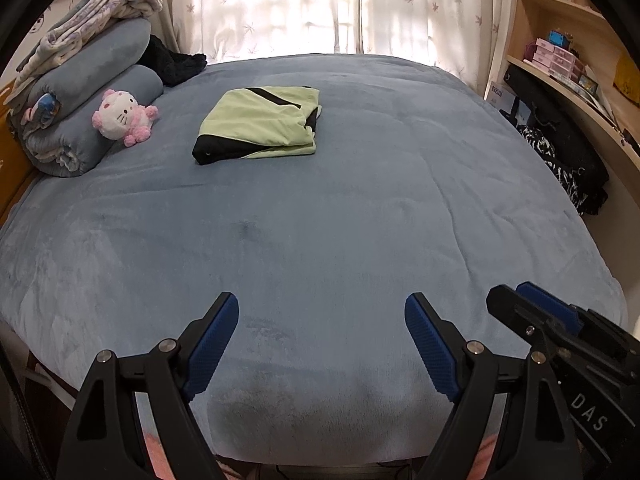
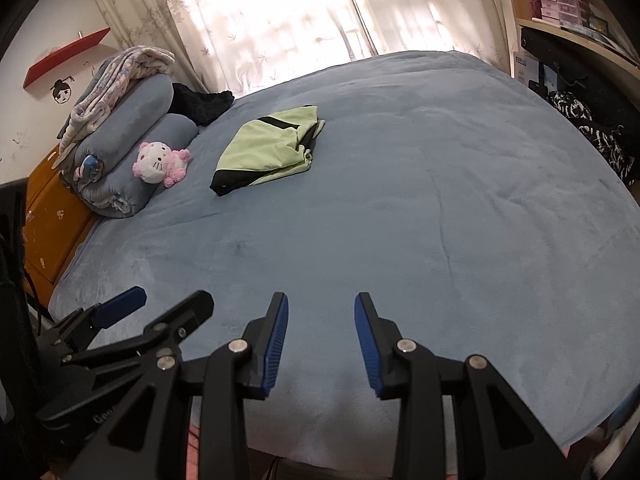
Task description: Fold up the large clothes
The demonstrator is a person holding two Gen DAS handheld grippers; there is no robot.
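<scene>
At the far left, a stack of rolled blue bedding and a pink plush cat sat against the head of the bed, and just right of them, towards the window side, lay the green and black garment, already folded into a compact rectangle and flat on the blue cover. The likeliest trouble from here, as I judged it, was a careless reach: a pad catching only the top layer would drag the fold open, and the soft plush cover could bunch up with it. The toy stood near enough that a wide sweep from the left might knock it over. The left gripper hung over the near edge of the bed with its jaws spread wide and nothing between them. Beside it, the right gripper was likewise released, though set a little narrower, and empty. The two tools were close together, each showing in the other's view. The garment lay well apart from both, ahead of them and across a broad stretch of bare cover, touched by neither.
</scene>
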